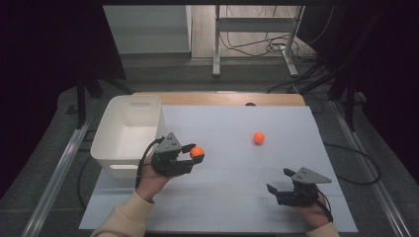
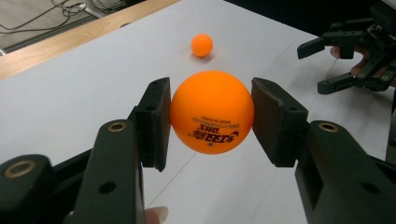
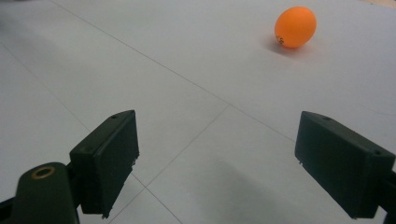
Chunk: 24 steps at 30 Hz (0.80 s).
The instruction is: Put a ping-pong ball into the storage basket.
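Orange ball (image 1: pixel 197 152) sits clamped in my left gripper (image 1: pixel 193 154), lifted off the table (image 1: pixel 237 197) just beside the white bin (image 1: pixel 129 129), likely bound for it. From the left gripper view, both pads pinch its widest part. My right gripper (image 3: pixel 219 168) rests with jaws apart, aimed toward the second ball (image 3: pixel 295 26).

Smooth matt orange plastic ball (image 2: pixel 212 111), black matt plastic pads (image 2: pixel 156 122), white matt tabletop (image 1: pixel 237 163), white plastic bin (image 1: pixel 129 132).
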Each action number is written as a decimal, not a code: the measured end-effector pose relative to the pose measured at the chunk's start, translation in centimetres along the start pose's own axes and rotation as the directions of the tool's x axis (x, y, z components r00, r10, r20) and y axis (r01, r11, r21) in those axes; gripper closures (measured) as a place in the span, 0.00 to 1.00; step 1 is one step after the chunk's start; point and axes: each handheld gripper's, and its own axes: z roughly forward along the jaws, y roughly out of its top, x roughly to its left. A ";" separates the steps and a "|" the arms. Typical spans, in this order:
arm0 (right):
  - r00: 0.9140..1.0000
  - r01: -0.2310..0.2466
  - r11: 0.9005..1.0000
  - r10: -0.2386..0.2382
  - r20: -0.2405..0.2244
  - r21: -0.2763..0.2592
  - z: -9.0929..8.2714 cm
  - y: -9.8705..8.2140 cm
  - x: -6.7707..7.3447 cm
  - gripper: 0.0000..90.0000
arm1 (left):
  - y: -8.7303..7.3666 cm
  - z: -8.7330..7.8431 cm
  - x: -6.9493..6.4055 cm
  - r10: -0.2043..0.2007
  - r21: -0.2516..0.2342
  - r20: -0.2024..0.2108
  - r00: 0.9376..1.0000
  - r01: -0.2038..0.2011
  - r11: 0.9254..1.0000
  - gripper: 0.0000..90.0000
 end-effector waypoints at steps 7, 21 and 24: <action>1.000 0.000 1.000 0.000 0.000 0.000 0.0 0.0 0.0 0.16 | 0.1 -0.7 0.3 -0.007 -0.016 -0.014 1.000 0.007 1.000 0.56; 1.000 0.002 1.000 -0.002 0.000 0.002 0.0 0.0 0.0 0.16 | 0.2 -1.6 1.0 -0.023 -0.036 -0.037 0.999 0.021 0.999 0.56; 1.000 0.002 1.000 -0.002 0.001 0.002 0.0 0.0 0.0 0.16 | 0.1 -1.7 1.3 -0.032 -0.039 -0.045 0.998 0.030 0.999 0.56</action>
